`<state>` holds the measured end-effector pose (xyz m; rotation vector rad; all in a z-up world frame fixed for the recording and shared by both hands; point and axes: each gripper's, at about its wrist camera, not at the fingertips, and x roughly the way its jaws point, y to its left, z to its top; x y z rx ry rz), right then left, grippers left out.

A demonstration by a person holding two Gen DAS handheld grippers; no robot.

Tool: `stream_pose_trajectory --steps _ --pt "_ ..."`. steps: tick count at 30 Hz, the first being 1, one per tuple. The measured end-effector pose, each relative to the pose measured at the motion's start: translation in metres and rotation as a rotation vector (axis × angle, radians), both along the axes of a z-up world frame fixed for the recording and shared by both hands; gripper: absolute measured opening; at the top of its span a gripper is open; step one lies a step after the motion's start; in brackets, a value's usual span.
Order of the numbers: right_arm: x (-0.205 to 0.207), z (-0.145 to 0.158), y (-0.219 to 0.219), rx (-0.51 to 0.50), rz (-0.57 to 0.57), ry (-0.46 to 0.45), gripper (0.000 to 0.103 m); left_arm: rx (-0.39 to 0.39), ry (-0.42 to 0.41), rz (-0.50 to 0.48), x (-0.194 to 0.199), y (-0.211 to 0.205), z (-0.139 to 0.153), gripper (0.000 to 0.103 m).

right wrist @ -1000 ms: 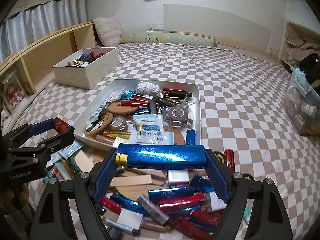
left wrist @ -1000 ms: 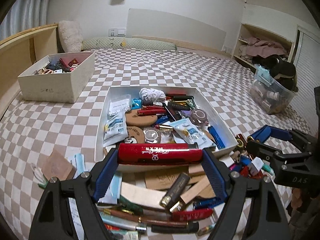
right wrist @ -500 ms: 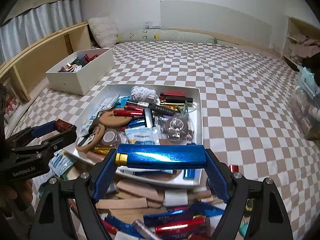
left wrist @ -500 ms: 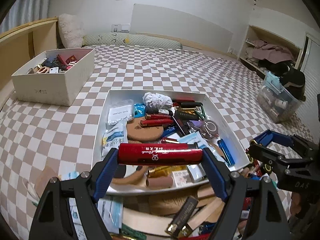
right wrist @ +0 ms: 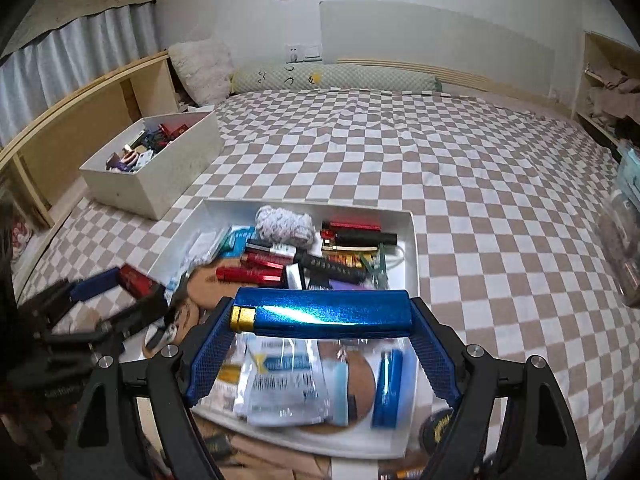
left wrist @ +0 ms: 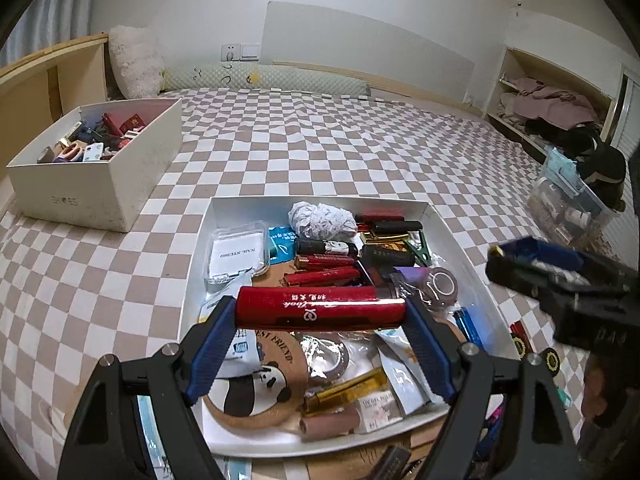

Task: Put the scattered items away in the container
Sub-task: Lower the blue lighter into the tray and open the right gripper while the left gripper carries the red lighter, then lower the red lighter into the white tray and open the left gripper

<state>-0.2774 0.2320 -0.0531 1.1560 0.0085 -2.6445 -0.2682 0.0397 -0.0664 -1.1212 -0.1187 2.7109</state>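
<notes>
- Left gripper [left wrist: 320,314] fingers clamp a red tube [left wrist: 318,307] endwise above the white tray [left wrist: 460,240].
- Right gripper [right wrist: 322,314] fingers clamp a blue tube [right wrist: 324,312] over the same tray on the bed [right wrist: 480,184].

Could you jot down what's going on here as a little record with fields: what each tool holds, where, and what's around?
left gripper: jaws clamped on the ends of a red tube
right gripper: jaws clamped on a blue tube
position: both over the white tray
tray contents: tubes, packets, tape roll
nearby: white box, checkered bedspread
</notes>
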Motion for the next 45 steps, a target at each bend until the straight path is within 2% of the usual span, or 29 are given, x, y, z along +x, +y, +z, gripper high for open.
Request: stream_pose_trajectory --steps 5,13,23,32,33,35,37,45 --pt "-0.032 -0.005 -0.001 -0.027 -0.005 -0.033 0.084 0.007 -0.018 0.002 -0.013 -0.001 -0.007 0.083" --pt "-0.080 -0.024 -0.006 -0.008 -0.024 -0.098 0.084 0.000 -0.042 0.016 -0.028 -0.007 -0.017 0.083" --pt "-0.123 -0.048 -0.011 -0.081 -0.052 -0.212 0.084 0.001 -0.057 0.019 -0.042 -0.005 -0.024 0.083" --pt "-0.142 -0.073 -0.010 -0.068 -0.082 -0.274 0.085 -0.015 -0.075 0.010 -0.058 0.000 -0.029 0.083" --pt "-0.143 -0.075 -0.010 -0.066 -0.089 -0.274 0.086 -0.016 -0.077 0.009 -0.059 0.002 -0.030 0.083" --pt "-0.145 -0.075 -0.008 -0.075 -0.093 -0.268 0.097 -0.018 -0.081 0.004 -0.063 0.005 -0.031 0.083" --pt "-0.144 -0.072 -0.007 -0.085 -0.096 -0.256 0.103 -0.020 -0.085 -0.001 -0.066 0.009 -0.032 0.083" --pt "-0.136 -0.060 0.007 -0.152 -0.102 -0.245 0.103 -0.032 -0.134 -0.018 -0.074 0.024 -0.045 0.083"
